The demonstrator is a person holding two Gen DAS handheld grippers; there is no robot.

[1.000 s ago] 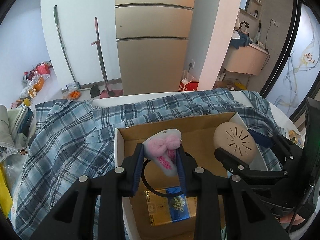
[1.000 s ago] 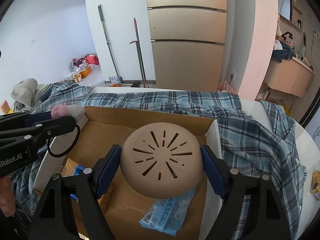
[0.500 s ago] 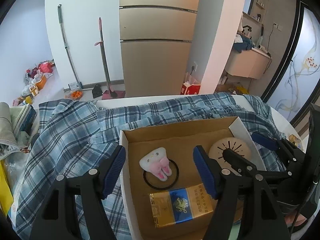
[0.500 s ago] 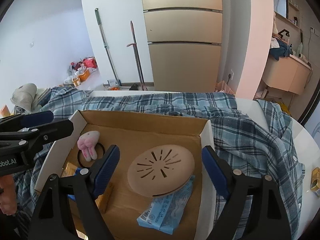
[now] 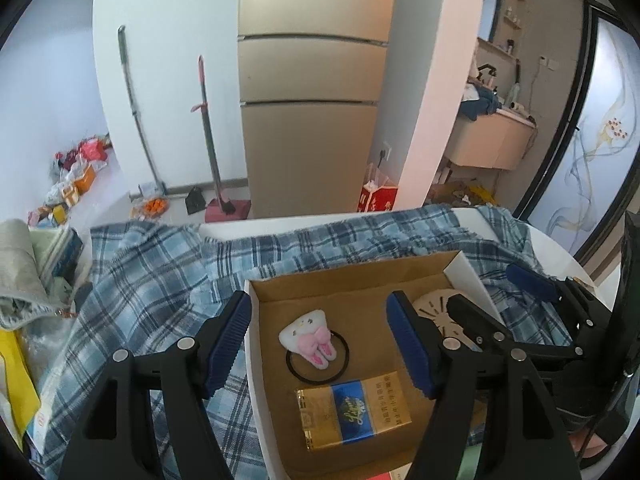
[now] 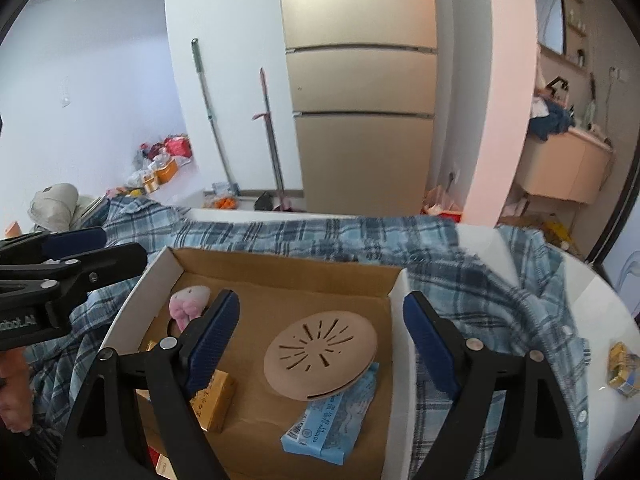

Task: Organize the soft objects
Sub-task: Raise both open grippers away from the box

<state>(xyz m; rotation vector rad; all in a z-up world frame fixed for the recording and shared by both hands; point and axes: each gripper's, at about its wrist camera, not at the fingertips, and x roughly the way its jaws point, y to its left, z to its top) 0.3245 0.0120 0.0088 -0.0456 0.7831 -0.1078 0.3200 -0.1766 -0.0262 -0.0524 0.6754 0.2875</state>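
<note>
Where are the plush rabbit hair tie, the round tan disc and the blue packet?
plush rabbit hair tie [image 5: 311,338]: left wrist view, pink bow.
round tan disc [image 6: 320,354]: right wrist view, slotted top.
blue packet [image 6: 328,426]: right wrist view, printed face.

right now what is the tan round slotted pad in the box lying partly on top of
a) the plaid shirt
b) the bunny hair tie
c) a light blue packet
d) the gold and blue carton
c: in the right wrist view the tan round pad overlaps the top edge of the light blue packet, while the bunny hair tie lies apart at the box's left side.
</note>
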